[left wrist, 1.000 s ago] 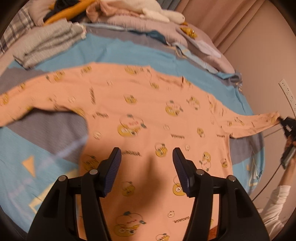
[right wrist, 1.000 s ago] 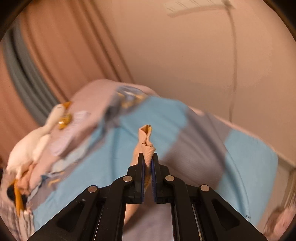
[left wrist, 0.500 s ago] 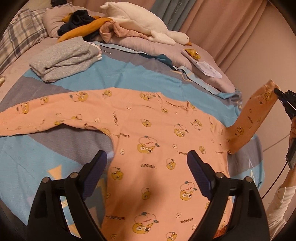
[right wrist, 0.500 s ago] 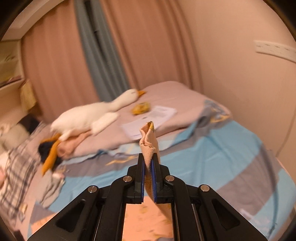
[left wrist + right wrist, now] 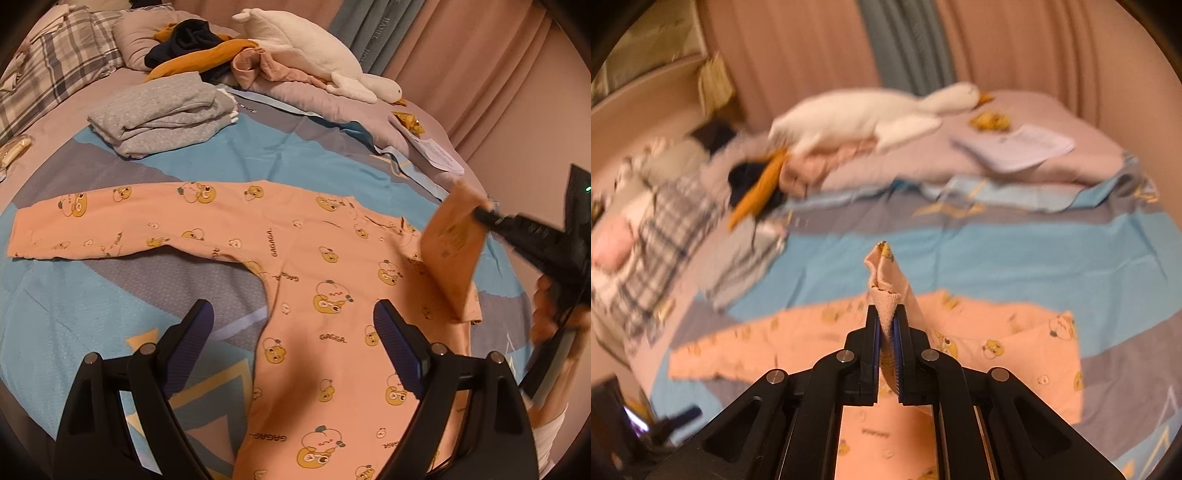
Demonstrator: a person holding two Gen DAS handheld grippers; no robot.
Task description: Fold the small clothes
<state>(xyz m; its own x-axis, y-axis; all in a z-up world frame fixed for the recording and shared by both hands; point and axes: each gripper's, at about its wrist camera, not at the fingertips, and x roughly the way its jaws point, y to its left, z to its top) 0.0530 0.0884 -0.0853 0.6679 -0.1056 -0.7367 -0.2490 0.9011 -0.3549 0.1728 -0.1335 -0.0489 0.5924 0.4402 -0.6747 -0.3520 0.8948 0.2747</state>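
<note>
A peach long-sleeved child's top [image 5: 325,295] with yellow cartoon prints lies spread on the bed. Its left sleeve [image 5: 103,229] is stretched flat to the left. My left gripper [image 5: 293,339] is open and empty, held above the top's lower body. My right gripper [image 5: 885,328] is shut on the cuff of the right sleeve [image 5: 882,280]. In the left wrist view the right gripper [image 5: 484,216] holds that sleeve [image 5: 454,254] lifted and folded inward over the top's right side.
The bed has a blue and grey sheet [image 5: 92,295]. A folded grey garment [image 5: 162,110], a heap of dark, orange and pink clothes [image 5: 207,59], a white plush goose [image 5: 306,51] and papers [image 5: 439,155] lie at the back. A plaid pillow [image 5: 48,74] is far left.
My right gripper has carried the right sleeve up from the bed's right edge and inward over the top. My left gripper has opened wider and drawn back from the fabric.
</note>
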